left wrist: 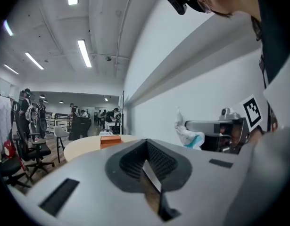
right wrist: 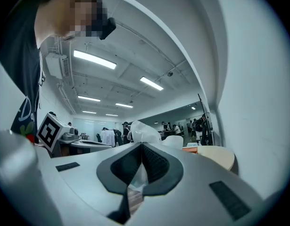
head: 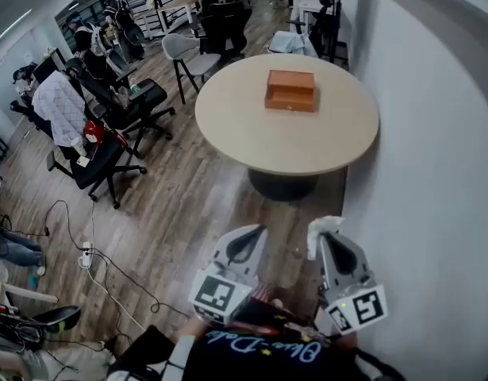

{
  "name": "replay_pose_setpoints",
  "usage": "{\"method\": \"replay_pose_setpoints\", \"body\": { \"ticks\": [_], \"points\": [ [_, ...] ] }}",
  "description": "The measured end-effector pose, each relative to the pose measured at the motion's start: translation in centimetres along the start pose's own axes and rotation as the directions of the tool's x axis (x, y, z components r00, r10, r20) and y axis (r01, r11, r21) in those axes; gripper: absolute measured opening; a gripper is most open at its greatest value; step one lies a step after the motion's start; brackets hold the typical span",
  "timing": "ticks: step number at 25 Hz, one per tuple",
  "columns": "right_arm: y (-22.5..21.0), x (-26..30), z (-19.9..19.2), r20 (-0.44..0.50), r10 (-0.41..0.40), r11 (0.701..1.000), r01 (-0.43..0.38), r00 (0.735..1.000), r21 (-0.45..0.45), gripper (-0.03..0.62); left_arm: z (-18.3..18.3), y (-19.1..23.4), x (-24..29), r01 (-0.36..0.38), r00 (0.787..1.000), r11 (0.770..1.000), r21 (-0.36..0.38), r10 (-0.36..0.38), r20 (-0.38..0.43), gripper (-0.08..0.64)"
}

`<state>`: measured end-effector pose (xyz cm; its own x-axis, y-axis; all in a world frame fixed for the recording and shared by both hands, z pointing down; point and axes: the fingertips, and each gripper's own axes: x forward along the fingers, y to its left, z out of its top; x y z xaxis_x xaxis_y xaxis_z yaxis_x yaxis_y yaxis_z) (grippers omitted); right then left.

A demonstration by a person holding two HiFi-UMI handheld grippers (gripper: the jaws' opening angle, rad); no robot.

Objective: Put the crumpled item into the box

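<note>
An orange-brown box (head: pixel 290 90) sits on the far side of a round beige table (head: pixel 244 133), a few steps ahead of me. My right gripper (head: pixel 326 233) is held low in front of my body, shut on a crumpled white item (head: pixel 317 236) that sticks out past its tips. In the right gripper view the crumpled item (right wrist: pixel 144 132) rises just above the closed jaws. My left gripper (head: pixel 252 230) is beside it, shut with nothing in it. From the left gripper view I see the crumpled item (left wrist: pixel 186 133), with a bit of teal on it, and the box (left wrist: pixel 110 140) far off.
A white wall (head: pixel 434 181) runs close along my right. Black office chairs (head: pixel 109 153) and a grey chair (head: pixel 188 54) stand left of the table. Cables and a power strip (head: pixel 86 256) lie on the wooden floor at left. People and desks fill the far room.
</note>
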<state>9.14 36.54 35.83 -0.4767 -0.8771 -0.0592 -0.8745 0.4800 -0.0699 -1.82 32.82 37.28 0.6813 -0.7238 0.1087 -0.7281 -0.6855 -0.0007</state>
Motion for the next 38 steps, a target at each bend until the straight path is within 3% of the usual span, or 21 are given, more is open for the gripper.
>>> {"method": "replay_pose_setpoints", "body": {
  "ticks": [18, 38],
  "points": [
    [-3.6, 0.7, 0.1, -0.015, -0.084, 0.996, 0.084, 0.996, -0.034, 0.000, 0.4, -0.2, 5.1, 0.113, 0.993, 0.994, -0.001, -0.113, 0.017, -0.008],
    [-8.2, 10.9, 0.1, -0.043, -0.066, 0.996, 0.064, 0.997, -0.055, 0.002, 0.9, 8.3, 13.1, 0.089, 0.995, 0.995, -0.046, -0.088, 0.037, -0.008]
  ]
}}
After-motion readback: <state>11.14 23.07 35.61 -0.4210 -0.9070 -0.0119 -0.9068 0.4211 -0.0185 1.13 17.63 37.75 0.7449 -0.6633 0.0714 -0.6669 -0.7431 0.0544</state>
